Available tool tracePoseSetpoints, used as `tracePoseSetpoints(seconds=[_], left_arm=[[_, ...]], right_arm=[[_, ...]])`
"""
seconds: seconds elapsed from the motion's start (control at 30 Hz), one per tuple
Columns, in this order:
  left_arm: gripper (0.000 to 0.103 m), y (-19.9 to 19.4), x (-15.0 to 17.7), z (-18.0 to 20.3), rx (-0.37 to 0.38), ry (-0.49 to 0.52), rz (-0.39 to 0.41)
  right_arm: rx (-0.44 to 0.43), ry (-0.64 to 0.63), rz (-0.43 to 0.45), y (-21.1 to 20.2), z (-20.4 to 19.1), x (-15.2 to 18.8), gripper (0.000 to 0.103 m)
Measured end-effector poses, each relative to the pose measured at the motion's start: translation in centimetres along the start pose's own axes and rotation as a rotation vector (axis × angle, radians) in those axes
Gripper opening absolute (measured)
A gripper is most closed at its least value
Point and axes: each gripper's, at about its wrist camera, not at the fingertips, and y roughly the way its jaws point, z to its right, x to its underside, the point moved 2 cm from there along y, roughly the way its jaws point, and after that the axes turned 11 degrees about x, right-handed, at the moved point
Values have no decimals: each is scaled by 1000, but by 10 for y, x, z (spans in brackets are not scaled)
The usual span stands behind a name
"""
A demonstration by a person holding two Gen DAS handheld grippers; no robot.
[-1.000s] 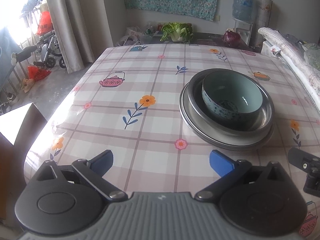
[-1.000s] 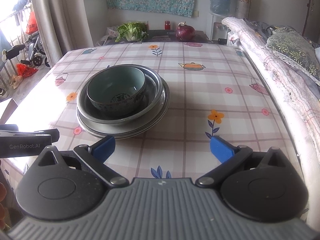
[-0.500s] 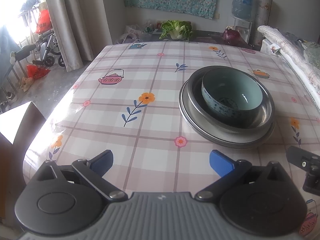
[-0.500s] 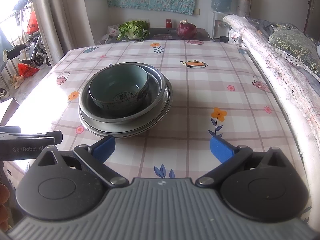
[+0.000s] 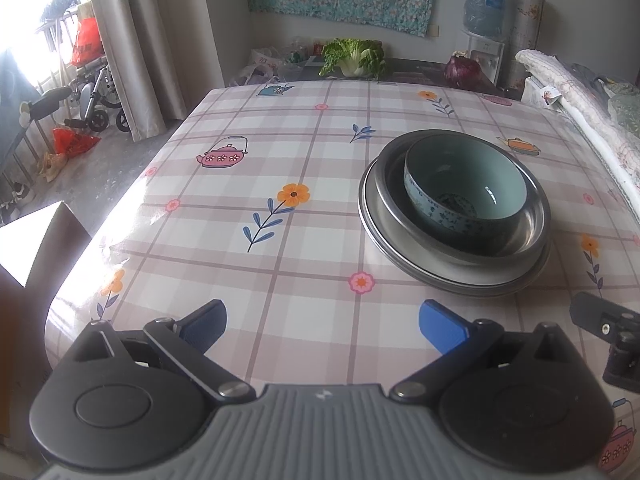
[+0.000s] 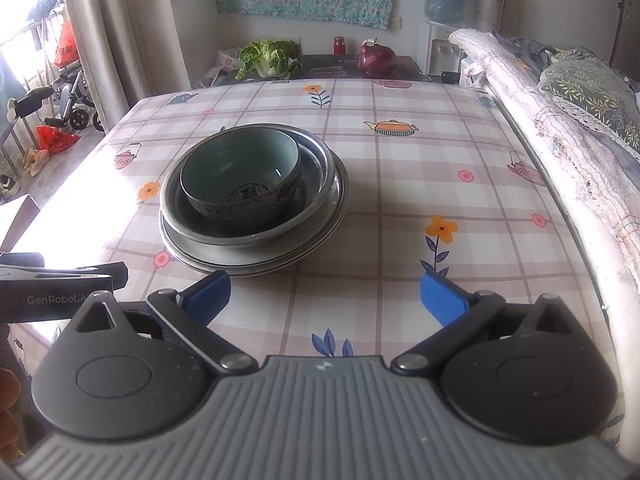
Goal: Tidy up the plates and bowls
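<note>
A pale green ceramic bowl sits inside a steel bowl, which rests on stacked steel plates on the checked tablecloth. My left gripper hovers open near the table's front edge, left of the stack, with nothing between its blue fingertips. My right gripper is open too, just in front and to the right of the stack, holding nothing. The body of the right gripper shows at the right edge of the left wrist view; the left gripper's body shows at the left of the right wrist view.
The table has a plaid floral oilcloth. A rolled quilt and bedding run along its right side. Beyond the far edge a counter carries a cabbage and a red onion. A wheelchair stands by the curtain at left.
Both grippers have drawn back slightly and tilted, so the stack sits a little farther off in both views. The dishes have not moved and both grippers stay open.
</note>
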Motion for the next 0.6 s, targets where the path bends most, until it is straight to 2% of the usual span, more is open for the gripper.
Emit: tracePoseSetpoints(seconds=[0.6], left_arm=[[103,2,0,-1,-2,2,-2]], right_arm=[[-1,-3,1,2,-1,0,102]])
